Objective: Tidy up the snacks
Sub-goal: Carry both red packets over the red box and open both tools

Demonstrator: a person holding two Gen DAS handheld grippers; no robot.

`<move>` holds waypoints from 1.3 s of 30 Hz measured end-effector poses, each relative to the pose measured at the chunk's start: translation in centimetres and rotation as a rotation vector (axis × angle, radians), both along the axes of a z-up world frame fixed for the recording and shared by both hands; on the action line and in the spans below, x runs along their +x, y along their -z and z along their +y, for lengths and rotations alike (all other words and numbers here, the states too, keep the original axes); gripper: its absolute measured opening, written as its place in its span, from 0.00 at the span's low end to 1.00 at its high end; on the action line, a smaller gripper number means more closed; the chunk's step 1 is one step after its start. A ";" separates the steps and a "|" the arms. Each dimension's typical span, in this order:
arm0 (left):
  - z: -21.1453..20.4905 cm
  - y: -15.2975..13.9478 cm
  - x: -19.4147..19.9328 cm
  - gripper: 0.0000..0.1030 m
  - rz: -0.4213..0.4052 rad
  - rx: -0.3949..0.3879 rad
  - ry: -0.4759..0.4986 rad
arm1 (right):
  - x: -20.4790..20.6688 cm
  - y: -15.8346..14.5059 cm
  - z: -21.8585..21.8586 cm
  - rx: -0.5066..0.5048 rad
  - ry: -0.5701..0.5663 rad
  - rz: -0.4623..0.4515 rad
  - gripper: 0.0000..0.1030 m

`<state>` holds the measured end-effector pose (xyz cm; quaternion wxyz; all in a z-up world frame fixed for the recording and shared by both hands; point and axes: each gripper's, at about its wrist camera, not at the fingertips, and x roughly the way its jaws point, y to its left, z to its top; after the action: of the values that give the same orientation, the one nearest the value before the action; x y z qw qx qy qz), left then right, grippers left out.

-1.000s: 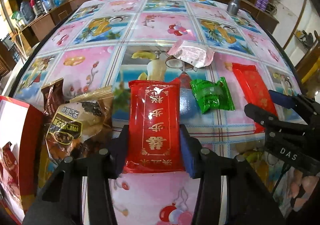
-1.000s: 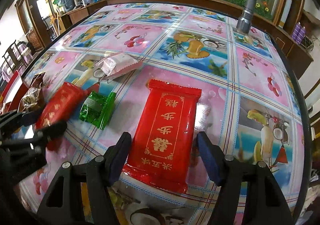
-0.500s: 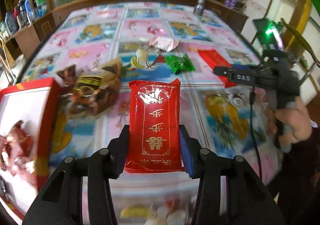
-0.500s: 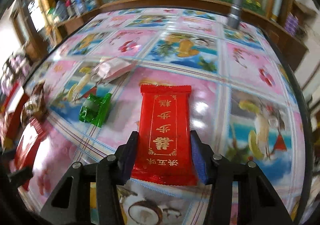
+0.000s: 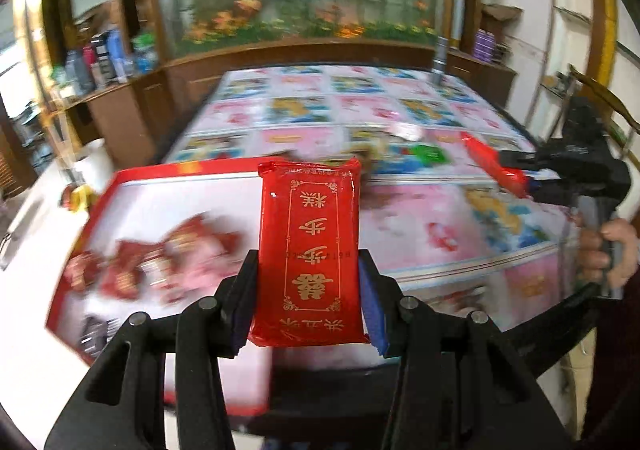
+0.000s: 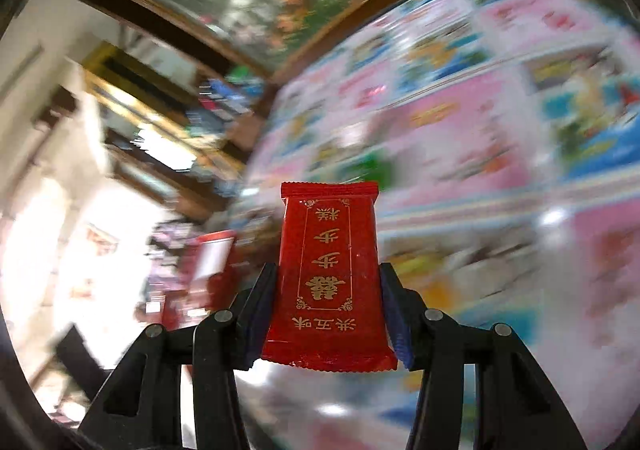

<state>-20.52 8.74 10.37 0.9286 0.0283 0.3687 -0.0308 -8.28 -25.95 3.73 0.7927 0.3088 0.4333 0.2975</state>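
Room: a tabletop (image 5: 420, 246) under a pink picture cloth, an aquarium wall behind.
Left hand-held gripper (image 5: 308, 300): clenched on a red snack packet (image 5: 309, 246), just short of a red-rimmed box (image 5: 120, 179).
Right hand-held gripper (image 6: 328, 312): jaws just closed on a second red packet (image 6: 329, 274); background blurred, probably mid-swing.
Handling: light, glossy, slippery film; grip the long edges.
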 end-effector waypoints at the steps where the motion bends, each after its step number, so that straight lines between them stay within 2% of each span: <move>1: 1.3 0.0 -0.3 0.43 -0.002 -0.002 -0.029 | -0.1 -0.2 0.9 0.034 -0.029 0.003 0.49; 6: 6.2 0.1 -1.2 0.43 -0.028 -0.010 -0.151 | -0.2 -2.0 8.1 0.154 -0.187 -0.001 0.49; 10: 8.9 0.5 -1.7 0.43 -0.056 -0.003 -0.215 | -0.7 -3.2 14.6 0.180 -0.285 -0.011 0.49; 16: 12.0 2.1 -2.1 0.43 -0.036 -0.049 -0.246 | -1.2 -2.9 22.7 0.198 -0.371 0.022 0.49; 22: 14.0 3.0 -2.6 0.43 -0.022 -0.069 -0.261 | -1.5 -0.9 29.7 0.165 -0.435 0.089 0.49; 26: 14.8 3.0 -2.5 0.43 -0.030 -0.074 -0.269 | -1.5 0.3 31.8 0.130 -0.449 0.111 0.49; 30: 14.9 3.0 -2.0 0.43 -0.039 -0.043 -0.279 | -1.2 1.1 33.3 0.109 -0.444 0.128 0.49; 34: 14.8 3.4 -1.2 0.43 -0.034 -0.029 -0.284 | -0.9 1.0 33.9 0.015 -0.385 0.069 0.49; 37: 14.9 3.9 -0.6 0.43 -0.020 -0.022 -0.287 | -1.2 0.6 33.8 -0.111 -0.337 -0.013 0.49; 39: 15.1 4.1 -0.1 0.43 -0.012 -0.015 -0.300 | -1.3 0.4 34.5 -0.156 -0.333 -0.039 0.50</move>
<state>-20.63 23.87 6.26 0.9251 -0.0339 0.3630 0.1059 -9.60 8.56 3.35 0.7623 0.1646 0.4849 0.3958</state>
